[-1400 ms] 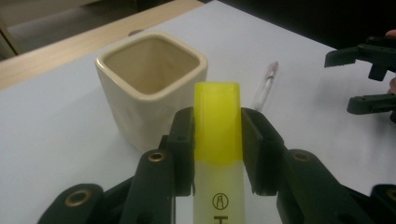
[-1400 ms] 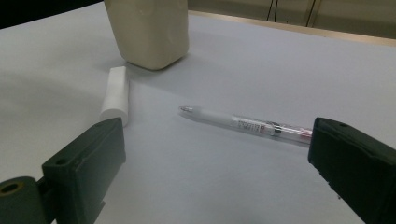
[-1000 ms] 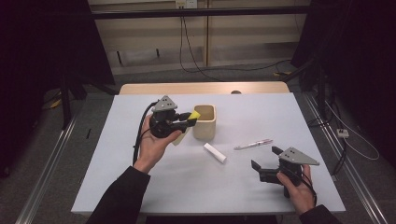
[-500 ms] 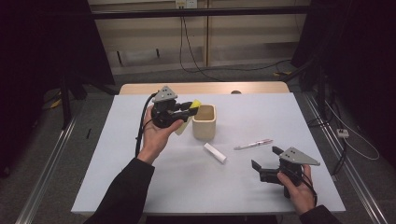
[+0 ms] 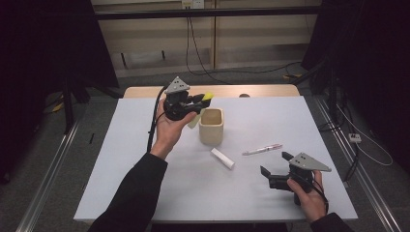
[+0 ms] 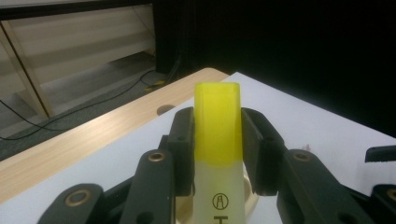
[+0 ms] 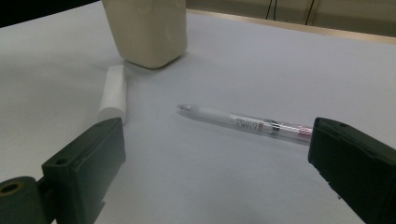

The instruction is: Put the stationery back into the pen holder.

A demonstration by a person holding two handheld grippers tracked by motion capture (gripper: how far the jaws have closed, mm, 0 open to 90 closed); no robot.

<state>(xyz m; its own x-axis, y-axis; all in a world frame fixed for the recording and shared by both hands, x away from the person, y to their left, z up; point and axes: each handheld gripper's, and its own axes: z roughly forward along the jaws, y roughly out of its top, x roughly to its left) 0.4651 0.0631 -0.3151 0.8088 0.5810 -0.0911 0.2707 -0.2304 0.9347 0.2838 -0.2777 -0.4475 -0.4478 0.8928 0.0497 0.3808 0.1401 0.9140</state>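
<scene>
My left gripper (image 5: 202, 102) is held up over the table's far left, just left of the cream square cup (image 5: 212, 126). It is shut on a highlighter with a yellow cap (image 6: 218, 140), whose pale body slants down toward the cup's left side; the yellow cap (image 5: 207, 96) sticks out past the jaws. My right gripper (image 5: 275, 164) rests low at the table's near right, jaws wide open with nothing between them. Ahead of it lie a clear-barrelled pen (image 7: 247, 122) and a short white cylinder (image 7: 113, 94).
The white table (image 5: 121, 150) has a wooden strip (image 5: 261, 90) along its far edge with a round hole in it. A black cable (image 5: 155, 116) trails from the left gripper down past the wrist. Dark drapes and floor cables surround the table.
My left hand has lifted the highlighter and carried it toward the far side, closer above the cup's left rim. The right hand has stayed put.
</scene>
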